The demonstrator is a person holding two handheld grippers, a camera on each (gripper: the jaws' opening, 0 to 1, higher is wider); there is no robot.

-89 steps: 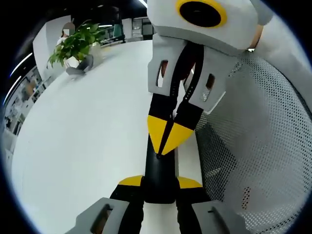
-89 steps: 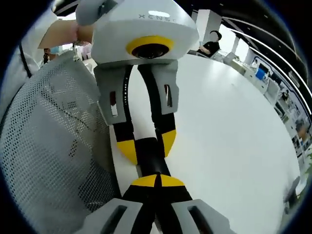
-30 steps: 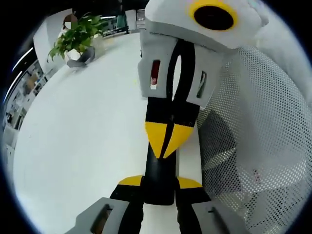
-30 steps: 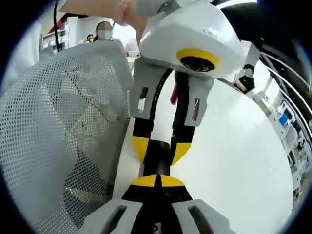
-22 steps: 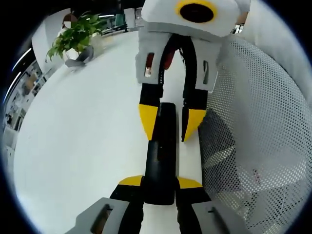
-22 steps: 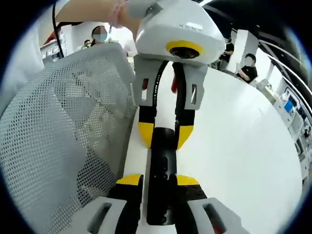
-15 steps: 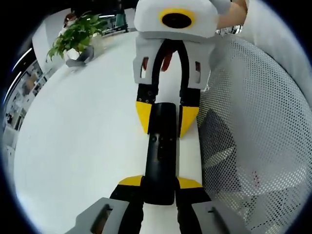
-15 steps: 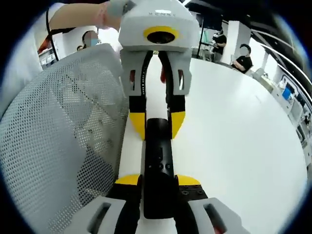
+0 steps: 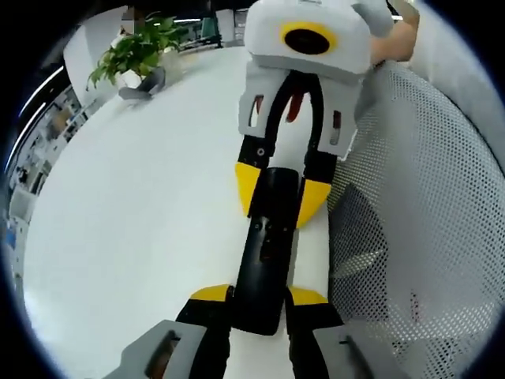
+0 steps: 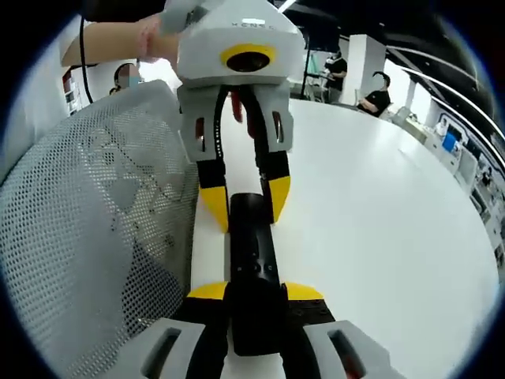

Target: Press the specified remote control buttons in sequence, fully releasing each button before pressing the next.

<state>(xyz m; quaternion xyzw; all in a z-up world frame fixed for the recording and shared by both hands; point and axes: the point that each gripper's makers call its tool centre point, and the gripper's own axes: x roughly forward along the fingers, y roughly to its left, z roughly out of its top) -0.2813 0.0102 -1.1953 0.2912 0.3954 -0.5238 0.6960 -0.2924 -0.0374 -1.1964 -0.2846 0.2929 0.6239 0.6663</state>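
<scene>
A black remote control (image 9: pixel 264 253) lies lengthwise over the white table (image 9: pixel 126 221), held at both ends. In the left gripper view my left gripper (image 9: pixel 259 296) is shut on its near end, and my right gripper (image 9: pixel 280 193) comes in from the top with its yellow tips clamped on either side of the far end. In the right gripper view the remote control (image 10: pixel 252 253) runs up from my right gripper (image 10: pixel 256 292), shut on its near end, to my left gripper (image 10: pixel 245 201) at the far end. Small buttons show on the remote's top face.
A grey mesh chair back (image 9: pixel 418 237) stands close beside the table edge, seen as the mesh chair back (image 10: pixel 95 237) in the right gripper view. A potted plant (image 9: pixel 138 55) sits at the table's far end. People (image 10: pixel 377 95) sit beyond the table (image 10: pixel 379 221).
My right gripper, earlier shut with its tip pressed on the remote, opened, slid over the remote's end and closed on it. The remote now tilts slightly in the left gripper view.
</scene>
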